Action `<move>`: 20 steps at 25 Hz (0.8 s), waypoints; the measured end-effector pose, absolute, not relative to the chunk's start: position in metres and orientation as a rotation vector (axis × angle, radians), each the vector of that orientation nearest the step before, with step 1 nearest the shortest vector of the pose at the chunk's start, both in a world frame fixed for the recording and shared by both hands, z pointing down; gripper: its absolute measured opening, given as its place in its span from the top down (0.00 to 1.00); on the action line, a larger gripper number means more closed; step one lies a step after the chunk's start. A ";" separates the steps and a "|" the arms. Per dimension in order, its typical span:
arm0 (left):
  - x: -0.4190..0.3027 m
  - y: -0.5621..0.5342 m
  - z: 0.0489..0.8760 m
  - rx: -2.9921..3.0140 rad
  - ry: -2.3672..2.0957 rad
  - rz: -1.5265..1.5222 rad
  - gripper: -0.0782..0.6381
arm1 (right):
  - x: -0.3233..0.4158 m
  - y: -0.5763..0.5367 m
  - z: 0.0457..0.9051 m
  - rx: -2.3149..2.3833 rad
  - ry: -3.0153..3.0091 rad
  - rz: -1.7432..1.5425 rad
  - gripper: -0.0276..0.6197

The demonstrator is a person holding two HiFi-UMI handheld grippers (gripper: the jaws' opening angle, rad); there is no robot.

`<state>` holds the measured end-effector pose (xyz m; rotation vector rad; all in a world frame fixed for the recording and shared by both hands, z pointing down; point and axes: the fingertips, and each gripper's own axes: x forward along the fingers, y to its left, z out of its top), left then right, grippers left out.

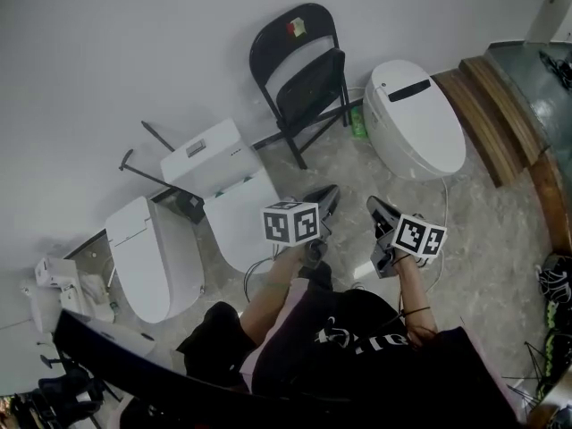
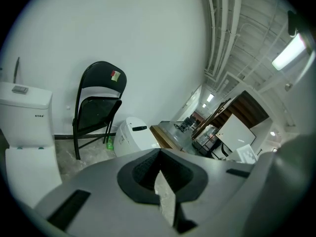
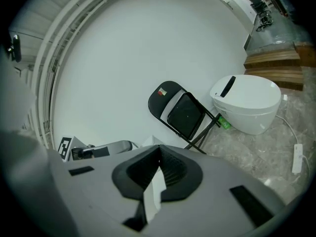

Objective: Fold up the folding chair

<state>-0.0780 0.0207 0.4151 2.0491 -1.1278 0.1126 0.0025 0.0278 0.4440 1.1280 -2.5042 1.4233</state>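
Note:
The black folding chair (image 1: 299,70) leans against the white wall, its seat swung up close to the backrest, which carries a small sticker. It also shows in the left gripper view as the chair (image 2: 97,107) and in the right gripper view as the chair (image 3: 183,113). My left gripper (image 1: 326,199) and my right gripper (image 1: 379,209) hover side by side over the floor, well short of the chair. Both are shut with nothing between the jaws, as the left gripper (image 2: 159,154) and the right gripper (image 3: 159,152) show in their own views.
A white smart toilet (image 1: 416,119) lies right of the chair, with a green bottle (image 1: 358,123) between them. A toilet with its tank (image 1: 202,157) stands left of the chair, another toilet (image 1: 150,259) farther left. Wooden steps (image 1: 496,105) rise at the right. A cable (image 1: 444,206) crosses the floor.

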 end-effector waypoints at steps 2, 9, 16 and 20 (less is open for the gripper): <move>-0.061 0.036 0.415 2.032 -1.146 0.096 0.89 | 0.021 0.046 0.440 1.106 -2.511 1.406 0.94; -0.004 0.099 0.424 1.981 -1.204 0.049 0.89 | 0.080 0.102 0.445 1.028 -2.516 1.372 0.93; 0.020 0.161 0.438 1.923 -1.244 0.096 0.89 | 0.099 0.145 0.455 0.952 -2.518 1.411 0.94; 0.010 0.175 0.437 1.916 -1.260 0.094 0.89 | 0.088 0.159 0.455 0.933 -2.530 1.432 0.94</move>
